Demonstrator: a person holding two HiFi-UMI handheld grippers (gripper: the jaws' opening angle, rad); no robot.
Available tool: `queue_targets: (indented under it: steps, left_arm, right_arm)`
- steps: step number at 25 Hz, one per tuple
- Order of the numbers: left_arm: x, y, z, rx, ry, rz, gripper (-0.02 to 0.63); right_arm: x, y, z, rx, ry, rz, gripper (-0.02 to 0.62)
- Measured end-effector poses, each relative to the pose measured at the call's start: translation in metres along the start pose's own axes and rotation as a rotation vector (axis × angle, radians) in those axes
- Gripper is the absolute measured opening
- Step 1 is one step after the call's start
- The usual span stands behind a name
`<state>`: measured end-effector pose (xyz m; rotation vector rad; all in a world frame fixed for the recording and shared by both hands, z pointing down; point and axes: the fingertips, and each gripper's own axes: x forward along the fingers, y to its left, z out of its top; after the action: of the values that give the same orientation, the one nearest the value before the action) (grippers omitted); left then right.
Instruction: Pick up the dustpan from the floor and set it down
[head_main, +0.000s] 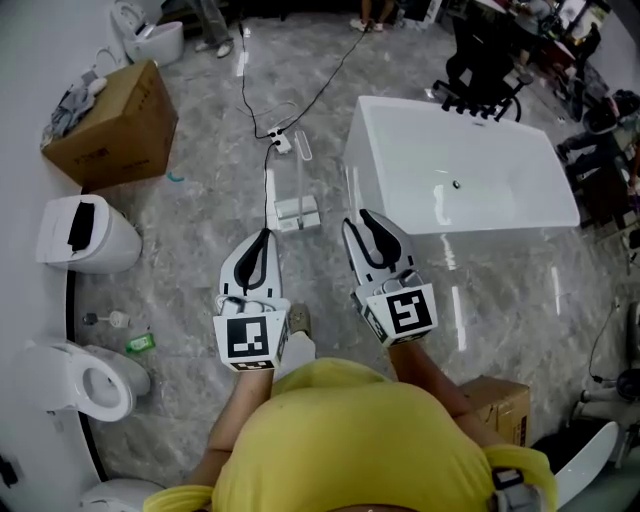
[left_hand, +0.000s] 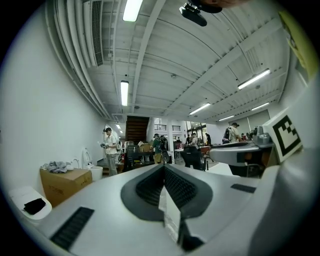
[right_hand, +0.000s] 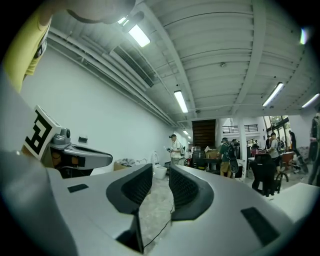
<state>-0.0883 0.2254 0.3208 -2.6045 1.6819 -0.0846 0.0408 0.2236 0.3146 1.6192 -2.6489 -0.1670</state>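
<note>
Standing dustpan: head view only.

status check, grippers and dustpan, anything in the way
Left gripper shut, empty; right gripper open, empty. Dustpan on the floor ahead, untouched. Cable lies on the floor right beside it.

The left gripper and the right gripper are held level, side by side, in front of the body. The left fingers are pressed together, empty. The right fingers are kept slightly apart, with nothing gripped between them.
</note>
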Motion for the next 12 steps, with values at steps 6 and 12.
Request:
queue_targets:
  steps: [6,12]
  left_arm:
    - [0.044,0.052,-0.007,-0.006,0.011,0.006,0.003]
    - [0.074,0.070,-0.019,-0.024,0.039,-0.029,0.003]
  right_arm:
    - [0.063,-0.011,-0.013,0.023,0.041,-0.015,0.132]
    - [0.096,-0.020,-0.023,0.037,0.062,-0.043,0.143]
